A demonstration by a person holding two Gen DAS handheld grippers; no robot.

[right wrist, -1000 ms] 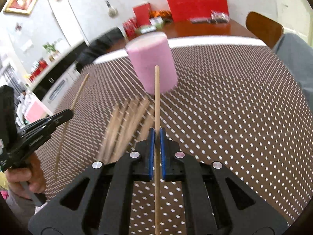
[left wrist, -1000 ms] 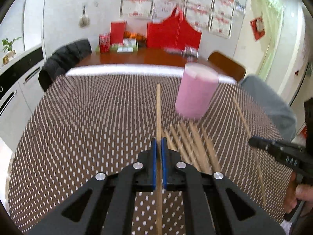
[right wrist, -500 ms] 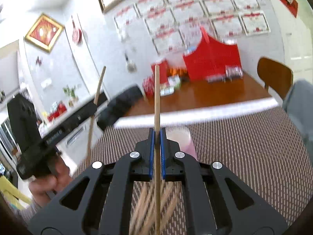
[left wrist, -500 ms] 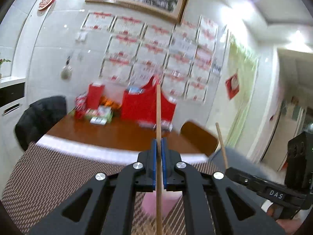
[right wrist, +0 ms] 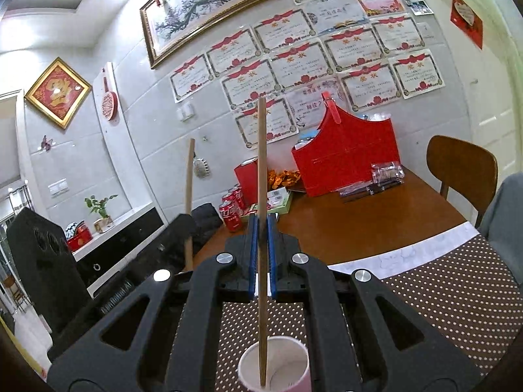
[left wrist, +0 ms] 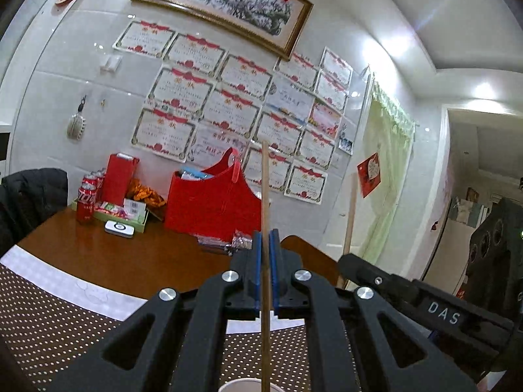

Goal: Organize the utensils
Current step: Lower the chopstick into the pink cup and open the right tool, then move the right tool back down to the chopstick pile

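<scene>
- At the centre of the left wrist view, the left gripper has its blue pads clamped on a wooden chopstick; the stick runs upright through the middle of the frame, its top against the certificates on the wall, its lower end at the white rim of a pink cup at the bottom edge.
- At the right of that frame, the right gripper reaches in from the lower right, marked "DAS"; a second chopstick rises from it, upright and well apart from the first.
- At the centre of the right wrist view, the right gripper is likewise closed on its chopstick; the stick's lower end stands inside the open mouth of the pink cup, at the bottom centre of the frame; whether it touches the cup's floor cannot be told.
- At the left of that frame, the left gripper shows as a dark shape with its chopstick standing up from it.
- Under both tools lies a brown mat with white dots; beyond it, in mid-frame, a wooden table carries a red bag, red cans and small packets; a wooden chair stands at the right.
</scene>
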